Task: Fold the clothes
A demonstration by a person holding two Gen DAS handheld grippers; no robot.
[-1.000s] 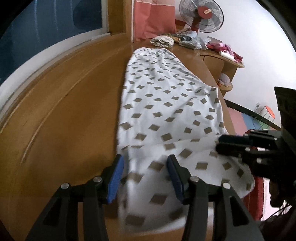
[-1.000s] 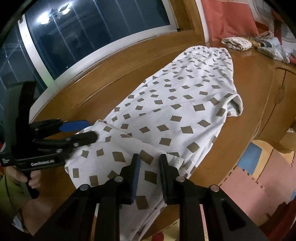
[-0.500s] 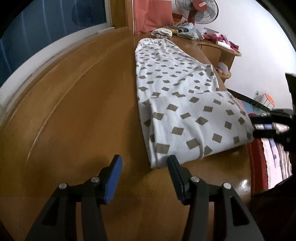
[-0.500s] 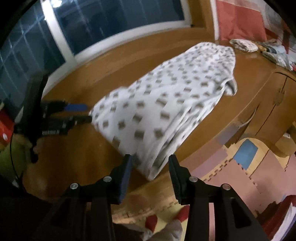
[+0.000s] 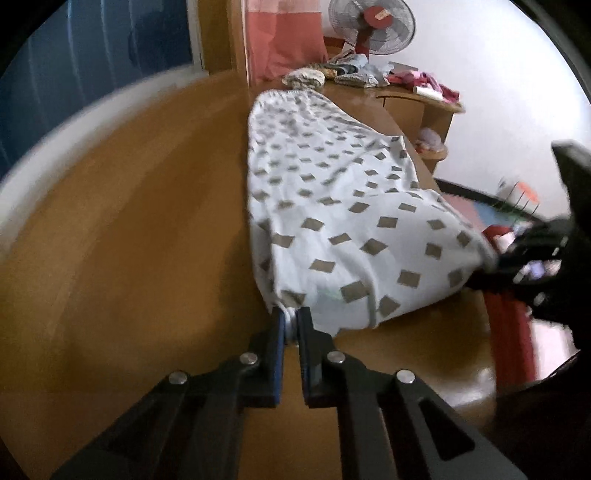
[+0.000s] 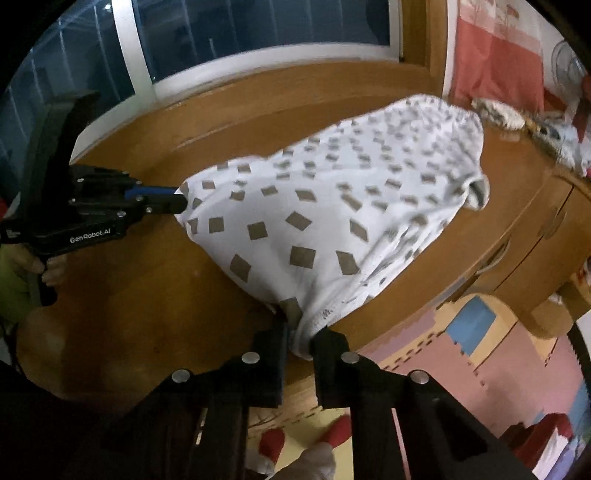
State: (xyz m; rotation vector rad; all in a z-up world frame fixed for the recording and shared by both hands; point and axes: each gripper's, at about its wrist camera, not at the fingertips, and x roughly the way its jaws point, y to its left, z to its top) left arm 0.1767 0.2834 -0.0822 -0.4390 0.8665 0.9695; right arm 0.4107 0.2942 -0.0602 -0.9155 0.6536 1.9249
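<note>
The garment (image 5: 343, 206), white with brown diamonds, is spread on the table (image 5: 122, 236) and stretches straight ahead of both grippers, its long axis running away from them toward the far end by the fan (image 5: 371, 24). The left hand-held gripper (image 5: 290, 325) is closed on the near left corner of the cloth, a bunch of fabric being pinched between its blue pads. The right hand-held gripper (image 6: 299, 332) is clamped on the near right corner, where the hem is gathered between the fingers at the table's edge. The near end is thus held taut between the two grippers and appears lifted slightly off the wood. Both grippers are about equally near the cloth, so the coming fold is judged to depend on the held edge being carried forward along that long axis toward the far end.
</note>
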